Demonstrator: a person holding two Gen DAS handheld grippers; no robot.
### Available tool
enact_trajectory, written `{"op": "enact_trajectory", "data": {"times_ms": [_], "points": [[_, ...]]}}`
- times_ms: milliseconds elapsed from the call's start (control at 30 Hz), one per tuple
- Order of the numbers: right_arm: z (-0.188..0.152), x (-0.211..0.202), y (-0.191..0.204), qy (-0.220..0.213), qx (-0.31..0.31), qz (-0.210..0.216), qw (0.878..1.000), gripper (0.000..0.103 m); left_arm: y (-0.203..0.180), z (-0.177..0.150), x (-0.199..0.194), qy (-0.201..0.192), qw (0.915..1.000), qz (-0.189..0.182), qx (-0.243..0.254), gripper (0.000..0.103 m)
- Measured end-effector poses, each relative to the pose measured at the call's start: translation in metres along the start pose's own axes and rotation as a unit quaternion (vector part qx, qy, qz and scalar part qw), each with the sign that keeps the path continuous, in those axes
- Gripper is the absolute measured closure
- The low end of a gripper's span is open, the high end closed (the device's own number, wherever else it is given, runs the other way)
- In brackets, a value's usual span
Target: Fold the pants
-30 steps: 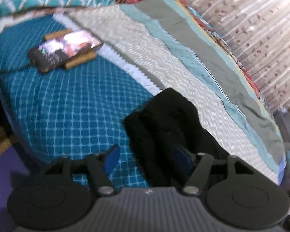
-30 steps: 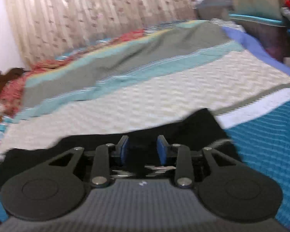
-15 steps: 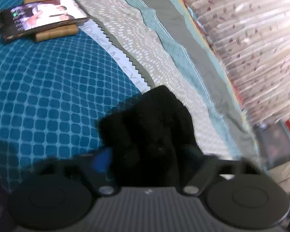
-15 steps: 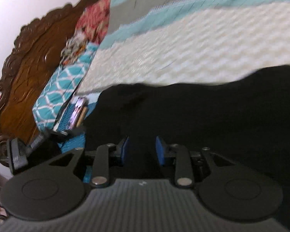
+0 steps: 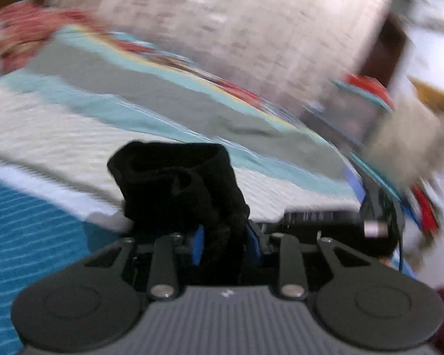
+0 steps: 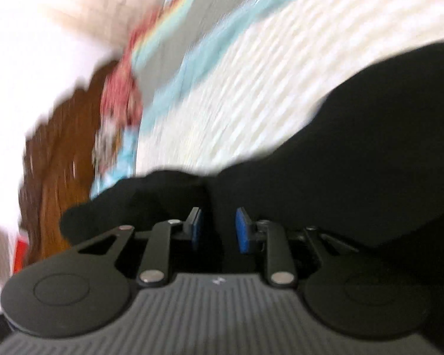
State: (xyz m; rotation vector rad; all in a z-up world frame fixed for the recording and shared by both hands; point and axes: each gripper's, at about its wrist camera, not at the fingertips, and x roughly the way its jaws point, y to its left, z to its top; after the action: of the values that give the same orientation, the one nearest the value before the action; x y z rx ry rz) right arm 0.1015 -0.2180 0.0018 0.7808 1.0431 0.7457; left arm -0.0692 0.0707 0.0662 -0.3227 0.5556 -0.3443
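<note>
Both my grippers carry the black pants (image 6: 355,153) above the striped bedspread (image 5: 74,136).

My left gripper (image 5: 225,242), jaws just closing, clamps a bunched end; my right gripper (image 6: 217,230), also closing, has cloth pinched between its blue pads (image 6: 242,233).

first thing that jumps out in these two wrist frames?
The black pants: in the left wrist view a bunched wad rises from between the left gripper's blue fingers, which have just been closing and now pinch it. In the right wrist view the same dark cloth fills the right side, running between the right gripper's fingers. Behind, the striped bedspread is smeared by motion blur.
</note>
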Motion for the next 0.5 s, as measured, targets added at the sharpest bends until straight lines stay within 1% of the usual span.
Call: {"op": "enact_trajectory", "data": {"times_ms": [67, 133, 167, 200, 233, 267, 300, 333, 367, 400, 433, 467, 500], "points": [[0.002, -0.042, -0.021, -0.049, 0.027, -0.005, 0.998, 0.073, -0.028, -0.008, 0.026, 0.042, 0.9980, -0.025, 0.042, 0.073], [-0.003, -0.077, -0.041, -0.086, 0.052, -0.010, 0.995, 0.066, -0.051, -0.021, 0.054, 0.095, 0.9917, -0.043, 0.074, 0.066], [-0.006, -0.089, -0.049, -0.098, 0.060, -0.015, 0.993, 0.063, -0.059, -0.028, 0.066, 0.116, 0.9885, -0.050, 0.083, 0.065], [-0.012, -0.100, -0.057, -0.106, 0.065, -0.024, 0.992, 0.057, -0.064, -0.035, 0.078, 0.144, 0.9838, -0.058, 0.089, 0.063], [-0.019, -0.100, -0.060, -0.110, 0.069, -0.033, 0.991, 0.050, -0.067, -0.040, 0.087, 0.169, 0.9795, -0.058, 0.092, 0.060], [-0.025, -0.100, -0.063, -0.111, 0.076, -0.040, 0.990, 0.047, -0.070, -0.043, 0.090, 0.179, 0.9777, -0.045, 0.101, 0.058], [-0.029, -0.101, -0.067, -0.110, 0.086, -0.041, 0.989, 0.041, -0.073, -0.043, 0.088, 0.175, 0.9774, -0.044, 0.109, 0.053], [-0.032, -0.102, -0.071, -0.109, 0.094, -0.035, 0.989, 0.038, -0.074, -0.039, 0.082, 0.170, 0.9774, -0.050, 0.116, 0.047], [-0.032, -0.107, -0.074, -0.105, 0.097, -0.027, 0.989, 0.038, -0.071, -0.034, 0.073, 0.162, 0.9785, -0.056, 0.115, 0.045], [-0.034, -0.104, -0.072, -0.099, 0.094, -0.024, 0.990, 0.035, -0.067, -0.027, 0.062, 0.151, 0.9806, -0.061, 0.109, 0.042], [-0.032, -0.103, -0.069, -0.092, 0.083, -0.021, 0.992, 0.029, -0.062, -0.019, 0.051, 0.139, 0.9832, -0.064, 0.099, 0.042], [-0.030, -0.104, -0.067, -0.084, 0.068, -0.019, 0.994, 0.026, -0.054, -0.011, 0.041, 0.124, 0.9865, -0.064, 0.087, 0.042], [-0.032, -0.096, -0.059, -0.073, 0.046, -0.018, 0.996, 0.025, -0.044, -0.004, 0.032, 0.107, 0.9901, -0.057, 0.070, 0.042]]}}
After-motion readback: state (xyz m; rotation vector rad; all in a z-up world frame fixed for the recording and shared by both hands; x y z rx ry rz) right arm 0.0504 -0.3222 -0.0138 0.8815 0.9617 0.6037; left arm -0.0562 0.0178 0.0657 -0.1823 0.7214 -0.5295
